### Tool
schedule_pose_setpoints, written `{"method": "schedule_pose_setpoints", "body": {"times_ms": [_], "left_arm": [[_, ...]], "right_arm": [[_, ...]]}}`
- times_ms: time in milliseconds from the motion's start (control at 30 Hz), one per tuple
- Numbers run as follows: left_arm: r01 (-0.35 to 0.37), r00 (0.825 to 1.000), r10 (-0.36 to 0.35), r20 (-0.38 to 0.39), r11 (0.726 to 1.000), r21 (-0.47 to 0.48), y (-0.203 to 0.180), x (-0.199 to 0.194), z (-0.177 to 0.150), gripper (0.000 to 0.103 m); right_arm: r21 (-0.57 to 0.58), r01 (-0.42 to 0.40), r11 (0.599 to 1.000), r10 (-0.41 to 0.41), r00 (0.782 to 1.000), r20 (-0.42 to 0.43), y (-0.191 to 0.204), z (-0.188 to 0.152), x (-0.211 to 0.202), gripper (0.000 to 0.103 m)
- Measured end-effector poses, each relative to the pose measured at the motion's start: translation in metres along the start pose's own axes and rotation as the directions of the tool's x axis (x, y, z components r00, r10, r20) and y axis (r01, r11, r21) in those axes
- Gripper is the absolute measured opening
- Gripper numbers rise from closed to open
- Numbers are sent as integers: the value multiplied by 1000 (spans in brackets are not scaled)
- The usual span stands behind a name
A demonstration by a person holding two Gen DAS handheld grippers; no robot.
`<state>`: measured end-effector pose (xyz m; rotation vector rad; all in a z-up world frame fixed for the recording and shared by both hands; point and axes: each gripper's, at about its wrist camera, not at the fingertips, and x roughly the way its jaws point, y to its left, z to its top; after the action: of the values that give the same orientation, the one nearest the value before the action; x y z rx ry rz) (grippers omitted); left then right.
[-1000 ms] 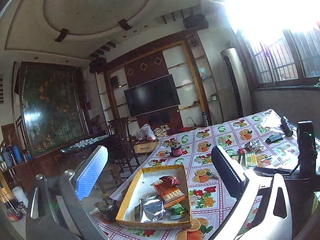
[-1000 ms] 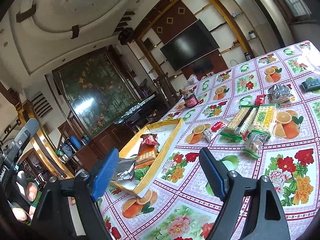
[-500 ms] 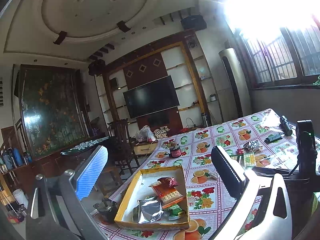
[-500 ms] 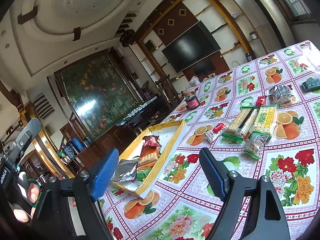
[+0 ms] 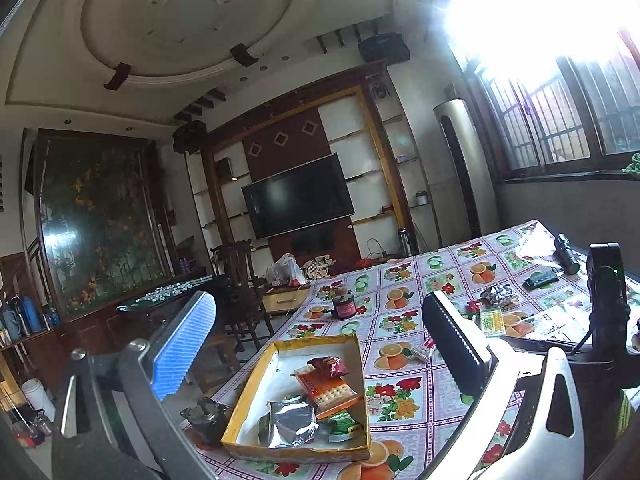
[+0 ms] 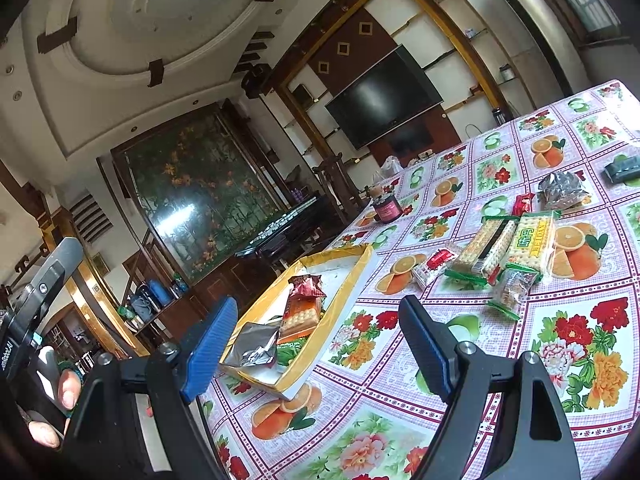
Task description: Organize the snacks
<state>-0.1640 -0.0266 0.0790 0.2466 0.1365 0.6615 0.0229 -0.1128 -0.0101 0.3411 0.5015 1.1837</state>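
- The left gripper (image 5: 316, 344) hovers above the table (image 5: 404, 404) with its jaws spread wide and nothing between them.
- Below and between its fingers sits the yellow-rimmed box (image 5: 248, 390), holding an orange cracker packet (image 5: 330, 390), a red wrapper (image 5: 326, 364), a silver foil pouch (image 5: 290, 424) and a green packet (image 5: 344, 426).
- Just left of the box, under the left finger, lies a small dark motor-like part (image 5: 204, 420).
- Beyond the box stands a dark jar (image 5: 345, 306).
- The right gripper (image 6: 316, 350) is also wide open and holds nothing, raised over the floral tablecloth.
- The same box (image 6: 348, 284) lies between its fingertips, slightly ahead.
- Ahead and to the right of its right finger, loose snacks lie on the cloth: two cracker packs (image 6: 508, 246) side by side, a small clear packet (image 6: 512, 290) touching them, a red-labelled candy (image 6: 434, 264), a red wrapper (image 6: 522, 204) and a crumpled silver pouch (image 6: 564, 190).
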Motion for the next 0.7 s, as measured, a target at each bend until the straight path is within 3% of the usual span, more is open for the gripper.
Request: {"method": "schedule_pose_setpoints", "body": {"times_ms": [333,533,633,700], "left_arm": [[45,999,-45,6,999,13,-2,-4,-1,103],[94,996,-94,-10,996,8,-4,-3,-3,103],[127,991,-127,-34,992,1,-7,0,-4,103],[139,989,-139,-51,990,-2,-10,2,-6,103]], "right_arm": [[-23,22,999,-21,999,32,2,2,-15,83],[-56,123,991,-118,989,95,0,8,-43,83],[-144,289,946,-264,950,169,12,8,-57,83],[-218,454,864,-408,885,226,27,6,-60,84]]}}
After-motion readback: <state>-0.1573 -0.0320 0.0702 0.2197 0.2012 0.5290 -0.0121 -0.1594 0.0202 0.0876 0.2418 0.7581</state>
